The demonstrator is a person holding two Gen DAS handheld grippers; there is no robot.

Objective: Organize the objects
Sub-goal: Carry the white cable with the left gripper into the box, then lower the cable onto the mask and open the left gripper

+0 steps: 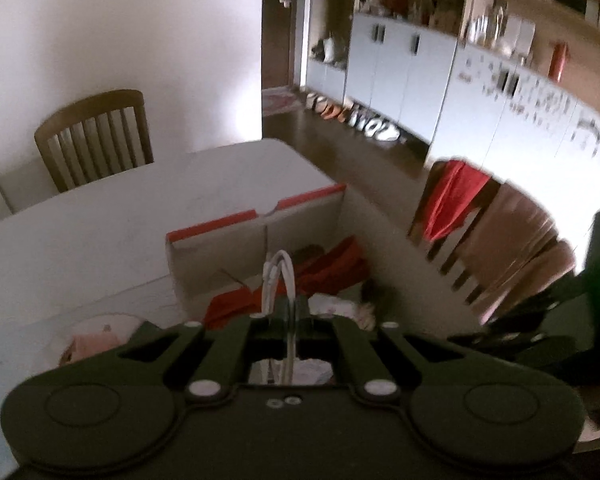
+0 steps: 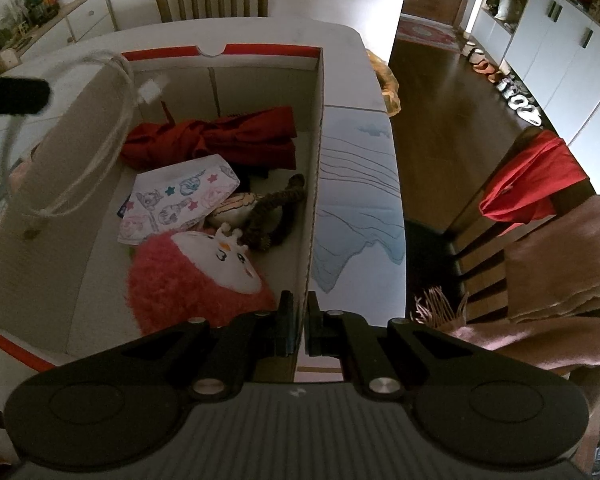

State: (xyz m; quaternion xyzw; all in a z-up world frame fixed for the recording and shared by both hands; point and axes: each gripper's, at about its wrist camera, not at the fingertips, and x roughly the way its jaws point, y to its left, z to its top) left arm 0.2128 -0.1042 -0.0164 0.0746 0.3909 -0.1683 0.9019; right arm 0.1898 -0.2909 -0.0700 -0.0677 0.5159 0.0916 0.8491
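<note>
The white cable (image 1: 278, 280) is pinched in the closed jaws of the left gripper (image 1: 290, 320) at lower centre of the left wrist view, its loop hanging over the cardboard box (image 2: 316, 168); in the right wrist view the cable (image 2: 116, 132) dangles at upper left. The right gripper (image 2: 299, 328), at bottom centre, is clamped on the box's right wall, beside the pink plush toy (image 2: 192, 276) and red cloth (image 2: 220, 136)

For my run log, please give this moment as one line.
left gripper: shut on looped white cable | right gripper: shut on white cardboard box wall | cable above box
</note>
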